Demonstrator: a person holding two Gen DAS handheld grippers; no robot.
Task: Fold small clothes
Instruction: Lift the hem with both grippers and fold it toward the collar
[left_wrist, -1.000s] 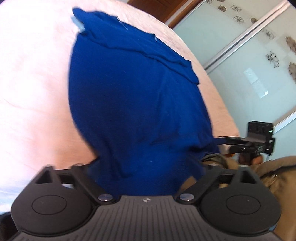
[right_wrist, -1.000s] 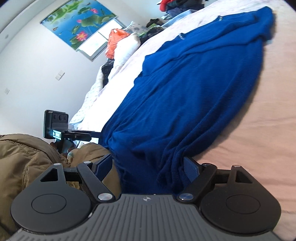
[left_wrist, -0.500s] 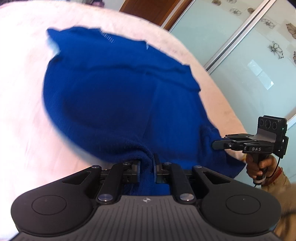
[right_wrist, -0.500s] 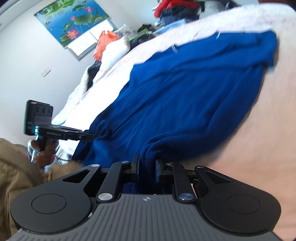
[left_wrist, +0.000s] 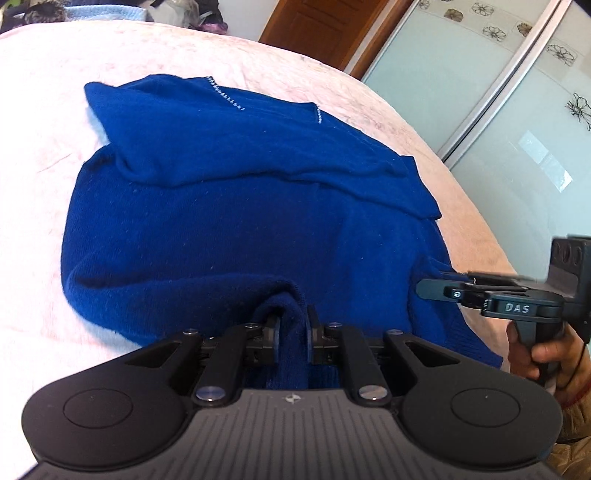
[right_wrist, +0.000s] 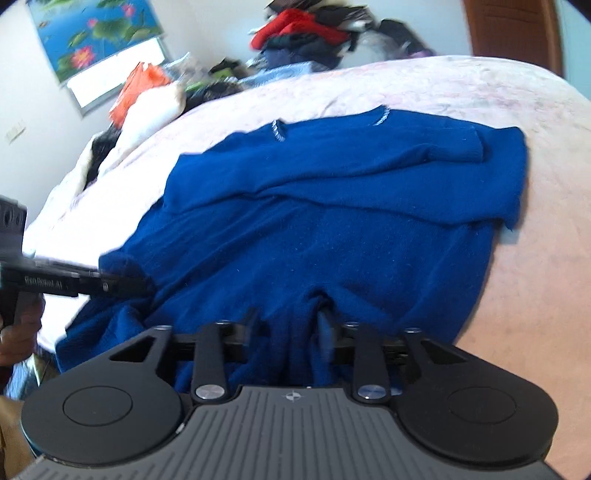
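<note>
A dark blue knit sweater (left_wrist: 240, 206) lies spread on a pale pink bed (left_wrist: 44, 110), its sleeves folded across the far part. It also shows in the right wrist view (right_wrist: 332, 229). My left gripper (left_wrist: 291, 332) is shut on a bunch of the sweater's near hem. My right gripper (right_wrist: 291, 328) is shut on another bunch of the same hem. Each gripper appears in the other's view: the right one (left_wrist: 491, 295) at the sweater's right corner, the left one (right_wrist: 74, 284) at its left corner.
Sliding glass wardrobe doors (left_wrist: 498, 110) stand beyond the bed's right side. A heap of clothes (right_wrist: 314, 33) and pillows (right_wrist: 147, 107) lie at the far end of the bed. A flower picture (right_wrist: 92, 33) hangs on the wall.
Both grippers were open around the hem a second ago and have shut on it. They have since lifted the near hem, and more of the bed shows around the sweater.
</note>
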